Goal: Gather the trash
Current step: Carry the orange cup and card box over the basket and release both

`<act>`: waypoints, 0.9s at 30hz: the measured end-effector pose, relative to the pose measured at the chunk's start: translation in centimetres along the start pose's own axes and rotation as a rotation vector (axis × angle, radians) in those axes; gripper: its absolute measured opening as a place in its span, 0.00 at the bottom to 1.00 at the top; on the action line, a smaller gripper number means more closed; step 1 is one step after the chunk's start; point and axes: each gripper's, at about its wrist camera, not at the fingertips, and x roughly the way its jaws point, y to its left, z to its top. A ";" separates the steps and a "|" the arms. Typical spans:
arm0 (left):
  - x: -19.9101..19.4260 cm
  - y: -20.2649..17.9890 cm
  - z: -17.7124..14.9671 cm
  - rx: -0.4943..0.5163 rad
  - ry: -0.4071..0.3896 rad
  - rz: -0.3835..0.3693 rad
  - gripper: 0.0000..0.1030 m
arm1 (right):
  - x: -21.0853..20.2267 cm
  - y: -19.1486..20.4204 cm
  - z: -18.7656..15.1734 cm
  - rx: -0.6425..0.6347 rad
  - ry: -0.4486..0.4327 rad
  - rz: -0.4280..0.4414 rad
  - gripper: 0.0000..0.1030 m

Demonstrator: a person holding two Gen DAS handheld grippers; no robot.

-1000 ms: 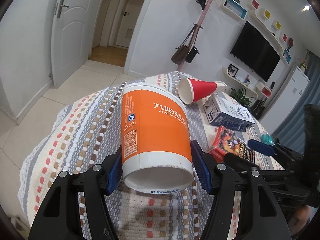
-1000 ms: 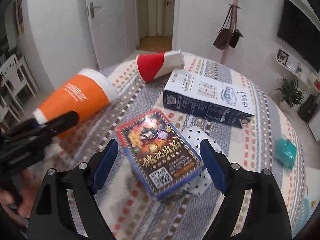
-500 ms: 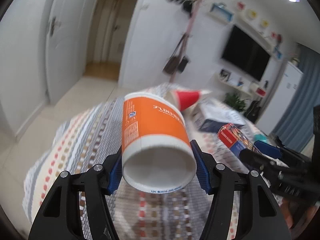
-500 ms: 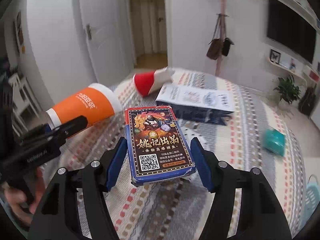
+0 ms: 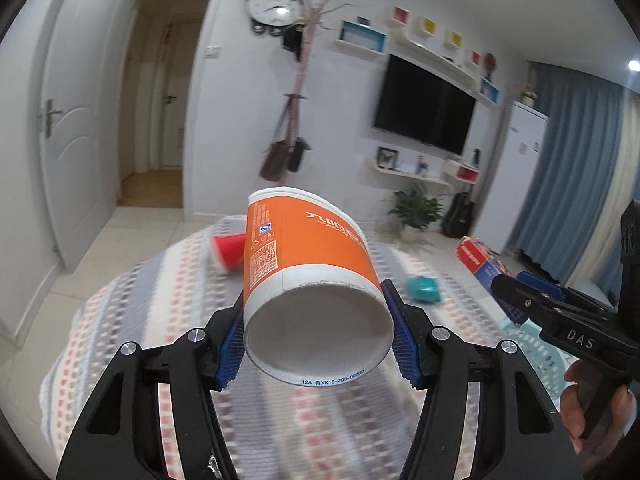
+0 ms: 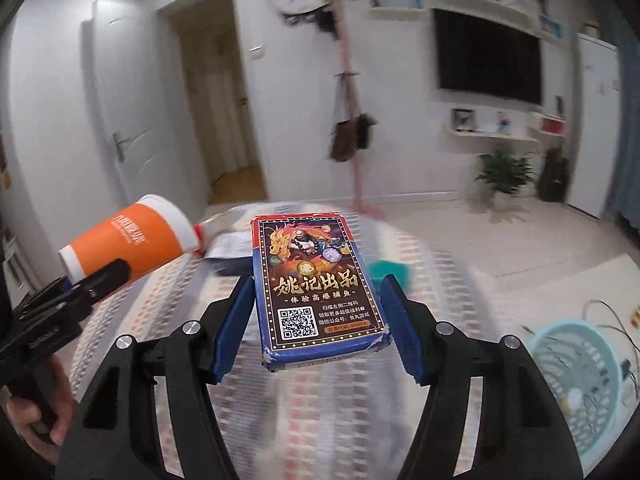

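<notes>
We are clamping the left tongs [image 5: 316,340] on an orange cup [image 5: 308,268] and the right tongs [image 6: 318,328] on a card box [image 6: 316,284], both above the tabletop [image 5: 160,288], where a red cup [image 5: 228,250] and teal wad [image 5: 424,290] are lying; a blue basket [image 6: 576,376] is sitting right.

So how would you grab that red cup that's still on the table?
The red cup lies on its side with its open mouth facing the left camera. I'd probably come down from above and pinch across its round wall near the mouth, one finger on each side, as the left gripper holds the orange cup. Squeeze gently: paper may crumple.
</notes>
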 end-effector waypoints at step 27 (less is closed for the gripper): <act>10.5 -28.7 -5.0 0.316 0.233 -0.426 0.57 | -7.9 -28.8 -8.9 0.555 0.071 -0.447 0.59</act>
